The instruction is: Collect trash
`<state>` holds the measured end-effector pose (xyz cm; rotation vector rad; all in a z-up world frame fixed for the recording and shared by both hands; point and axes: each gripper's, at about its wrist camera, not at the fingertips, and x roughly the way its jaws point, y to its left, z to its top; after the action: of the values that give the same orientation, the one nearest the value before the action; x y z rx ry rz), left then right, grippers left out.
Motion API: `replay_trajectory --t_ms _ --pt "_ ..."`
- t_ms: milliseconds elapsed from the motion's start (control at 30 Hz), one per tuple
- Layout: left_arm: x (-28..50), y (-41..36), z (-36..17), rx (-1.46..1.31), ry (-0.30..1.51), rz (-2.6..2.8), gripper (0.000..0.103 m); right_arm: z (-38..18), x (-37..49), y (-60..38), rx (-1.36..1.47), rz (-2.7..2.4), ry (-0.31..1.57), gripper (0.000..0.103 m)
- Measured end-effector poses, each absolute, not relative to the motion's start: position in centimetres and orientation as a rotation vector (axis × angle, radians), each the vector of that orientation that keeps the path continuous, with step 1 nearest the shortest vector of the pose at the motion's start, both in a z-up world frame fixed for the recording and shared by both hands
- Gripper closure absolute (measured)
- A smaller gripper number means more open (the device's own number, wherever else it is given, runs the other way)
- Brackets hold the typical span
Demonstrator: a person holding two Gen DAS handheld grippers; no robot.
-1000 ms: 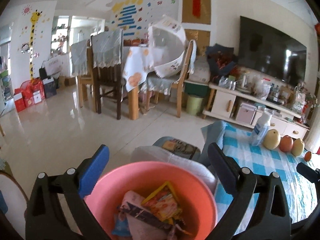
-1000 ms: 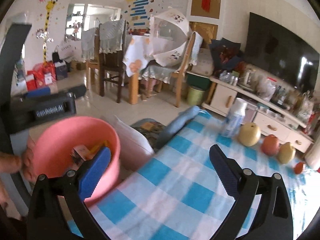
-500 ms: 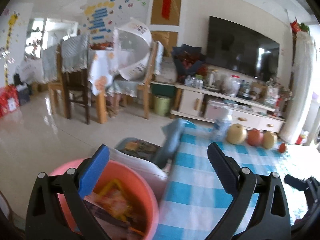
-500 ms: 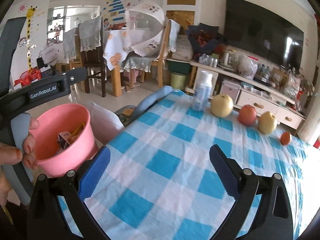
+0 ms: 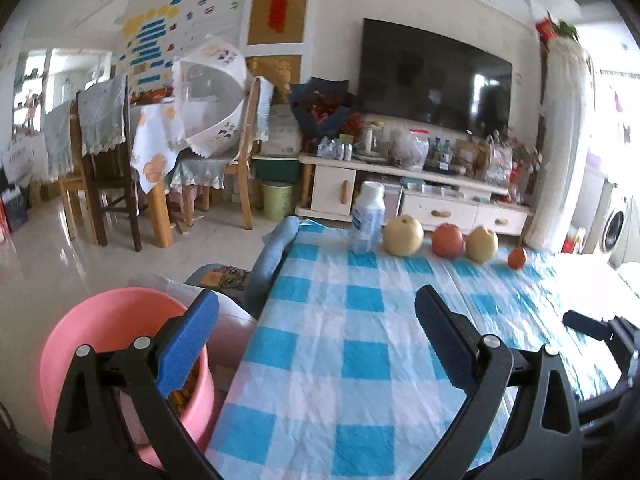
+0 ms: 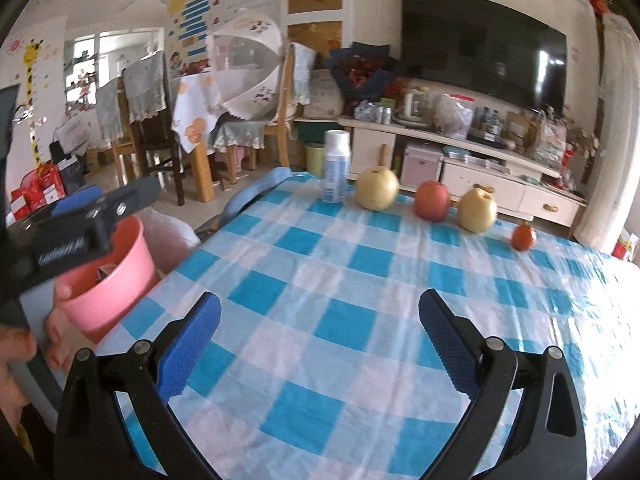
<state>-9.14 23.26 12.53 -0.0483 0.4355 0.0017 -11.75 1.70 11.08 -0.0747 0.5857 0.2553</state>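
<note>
A pink bin (image 5: pixel 100 332) sits low at the table's left edge, with wrappers (image 5: pixel 188 384) partly hidden behind a finger of my left gripper. My left gripper (image 5: pixel 316 332) is open over the blue-and-white checked tablecloth (image 5: pixel 360 360) and holds nothing. My right gripper (image 6: pixel 320 336) is also open and empty above the cloth (image 6: pixel 340 280). In the right wrist view the bin (image 6: pixel 116 276) is at the left, with a person's fingers (image 6: pixel 60 292) against its wall.
At the table's far edge stand a white bottle (image 6: pixel 336 172), two yellow pears (image 6: pixel 376 190) (image 6: pixel 478 210), a red apple (image 6: pixel 432 200) and a small orange fruit (image 6: pixel 524 236). A blue cushion (image 5: pixel 272 256) lies at the far left corner. Behind are dining chairs (image 5: pixel 100 168) and a TV cabinet (image 5: pixel 420 196).
Both views swung right, away from the bin and over the table. The bin slid from the centre to the lower left of the left wrist view. Both grippers stayed open.
</note>
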Motion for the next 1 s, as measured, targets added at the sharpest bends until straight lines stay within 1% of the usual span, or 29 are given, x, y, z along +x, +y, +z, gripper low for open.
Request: replay_trajectory --t_ms 300,700,1000 --pt "-11.9 17.1 13.9 0.059 0.433 -0.035 0.004 12.0 -13.1 -4.0 -0.025 0.203 0.555 0.005" --pt "-13.1 10.0 15.4 0.095 0.426 -0.091 0.004 13.3 -15.0 -9.9 -0.041 0.109 0.489 0.005" --pt "-14.0 5.9 16.3 0.127 0.401 -0.089 0.004 14.2 -16.1 -15.2 0.055 0.061 0.463 0.005"
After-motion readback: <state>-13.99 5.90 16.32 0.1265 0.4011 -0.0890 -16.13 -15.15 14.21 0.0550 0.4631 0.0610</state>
